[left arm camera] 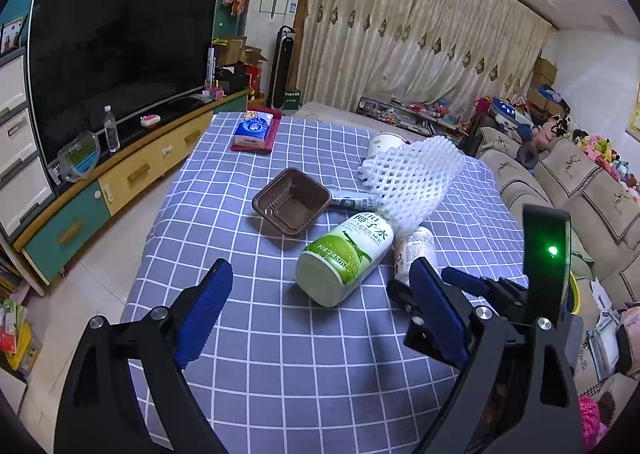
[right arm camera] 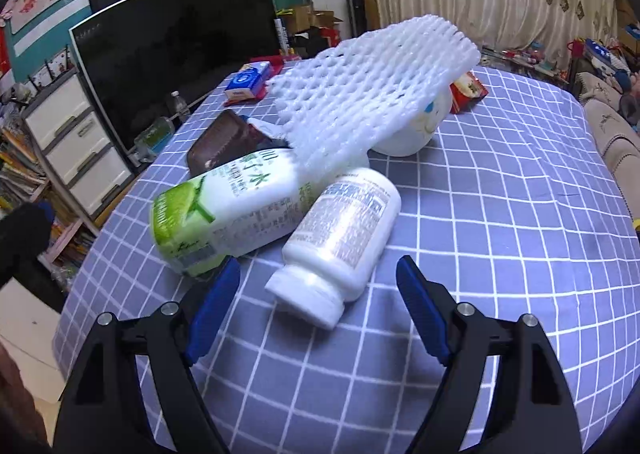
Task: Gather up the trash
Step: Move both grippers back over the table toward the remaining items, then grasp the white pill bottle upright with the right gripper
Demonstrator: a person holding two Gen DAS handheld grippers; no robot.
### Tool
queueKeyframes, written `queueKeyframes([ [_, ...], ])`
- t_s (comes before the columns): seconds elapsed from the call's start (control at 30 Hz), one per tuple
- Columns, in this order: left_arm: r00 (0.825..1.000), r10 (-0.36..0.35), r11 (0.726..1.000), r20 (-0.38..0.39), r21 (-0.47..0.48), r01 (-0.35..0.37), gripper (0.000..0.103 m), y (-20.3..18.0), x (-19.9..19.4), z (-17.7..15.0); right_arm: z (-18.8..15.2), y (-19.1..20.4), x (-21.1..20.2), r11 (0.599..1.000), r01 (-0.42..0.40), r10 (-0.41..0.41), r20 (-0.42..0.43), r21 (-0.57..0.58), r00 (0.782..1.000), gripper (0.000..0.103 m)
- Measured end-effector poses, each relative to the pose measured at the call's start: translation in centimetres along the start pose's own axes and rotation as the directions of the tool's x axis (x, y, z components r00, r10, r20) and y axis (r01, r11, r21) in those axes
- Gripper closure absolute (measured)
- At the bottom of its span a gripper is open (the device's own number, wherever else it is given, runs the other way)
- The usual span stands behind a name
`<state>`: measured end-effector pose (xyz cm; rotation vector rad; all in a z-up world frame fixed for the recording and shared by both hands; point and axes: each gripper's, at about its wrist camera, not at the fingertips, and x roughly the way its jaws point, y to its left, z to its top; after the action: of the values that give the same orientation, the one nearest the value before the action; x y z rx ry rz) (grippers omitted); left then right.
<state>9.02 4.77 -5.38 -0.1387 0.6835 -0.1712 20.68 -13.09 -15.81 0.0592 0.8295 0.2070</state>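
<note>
Trash lies on a blue checked tablecloth (left arm camera: 280, 354). A green-and-white coconut water bottle (left arm camera: 344, 258) lies on its side, also in the right wrist view (right arm camera: 228, 210). A white pill bottle (right arm camera: 340, 242) lies beside it, cap toward me. A white foam fruit net (left arm camera: 412, 178) rests over them, also in the right wrist view (right arm camera: 368, 94). A brown plastic tray (left arm camera: 290, 200) sits to the left. My left gripper (left arm camera: 320, 294) is open just short of the coconut bottle. My right gripper (right arm camera: 318, 294) is open, its fingers either side of the pill bottle's cap.
A white cup (right arm camera: 412, 130) lies behind the foam net. A tissue pack on a red tray (left arm camera: 256, 130) sits at the table's far end. A red packet (right arm camera: 468, 90) lies far right. A TV cabinet (left arm camera: 120, 174) stands left, a sofa (left arm camera: 580, 190) right.
</note>
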Motion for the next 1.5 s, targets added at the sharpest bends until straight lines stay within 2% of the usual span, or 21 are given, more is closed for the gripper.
queueKeyframes([
  [0.13, 1.000, -0.011, 1.000, -0.010, -0.001, 0.011, 0.014, 0.0, 0.8, -0.2, -0.2, 0.3, 1.2, 1.000, 0.008, -0.008, -0.037, -0.003, 0.999, 0.027],
  [0.2, 1.000, -0.016, 1.000, -0.019, -0.001, 0.016, 0.014, -0.2, 1.3, -0.3, -0.3, 0.0, 1.4, 1.000, 0.004, -0.004, -0.055, 0.005, 0.998, 0.032],
  [0.37, 0.999, -0.023, 1.000, -0.034, 0.000, 0.023, 0.014, -0.6, 2.1, -0.6, -0.3, -1.9, 0.5, 0.998, 0.067, -0.067, -0.032, -0.003, 0.997, 0.034],
  [0.47, 0.999, -0.029, 1.000, -0.042, -0.002, 0.029, 0.014, -0.8, 2.4, -0.8, 0.1, -3.6, 0.2, 0.995, 0.094, -0.093, -0.019, 0.017, 0.995, 0.041],
  [0.63, 0.998, -0.035, 0.999, -0.055, 0.004, 0.035, 0.014, -1.1, 2.9, -1.1, 0.1, -4.4, 0.5, 1.000, 0.011, -0.010, -0.039, 0.025, 0.999, 0.041],
  [0.77, 0.997, -0.037, 0.999, -0.060, 0.006, 0.038, 0.014, -1.3, 3.1, -1.2, 0.4, -4.5, 1.3, 0.999, 0.006, -0.004, -0.047, 0.037, 0.999, 0.041],
  [0.8, 0.997, -0.036, 0.999, -0.061, 0.007, 0.037, 0.014, -1.3, 3.1, -1.3, 0.5, -4.6, 1.3, 0.999, 0.006, -0.004, -0.044, 0.035, 0.999, 0.043],
  [0.83, 0.997, -0.036, 0.999, -0.062, 0.007, 0.036, 0.014, -1.3, 3.2, -1.3, 0.7, -4.6, 1.3, 1.000, 0.004, -0.003, -0.040, 0.030, 0.999, 0.053],
  [0.87, 0.997, -0.037, 0.999, -0.063, 0.005, 0.037, 0.014, -1.2, 3.3, -1.3, 0.8, -4.5, 1.5, 1.000, 0.004, -0.003, -0.046, 0.026, 0.999, 0.057],
  [1.07, 0.997, -0.040, 0.999, -0.066, 0.001, 0.040, 0.014, -1.1, 3.5, -1.4, 1.0, -4.7, 1.2, 1.000, -0.022, 0.023, -0.068, 0.014, 0.997, 0.057],
  [1.27, 0.998, -0.041, 0.999, -0.056, 0.004, 0.041, 0.014, -1.2, 3.6, -1.2, 0.7, -5.4, -0.9, 1.000, -0.027, 0.027, -0.032, 0.016, 0.999, 0.057],
  [1.5, 0.997, -0.049, 0.998, -0.052, 0.024, 0.050, 0.014, -2.5, 3.7, -1.0, 0.3, -8.3, -3.7, 0.998, -0.009, 0.009, 0.011, 0.059, 1.000, 0.057],
])
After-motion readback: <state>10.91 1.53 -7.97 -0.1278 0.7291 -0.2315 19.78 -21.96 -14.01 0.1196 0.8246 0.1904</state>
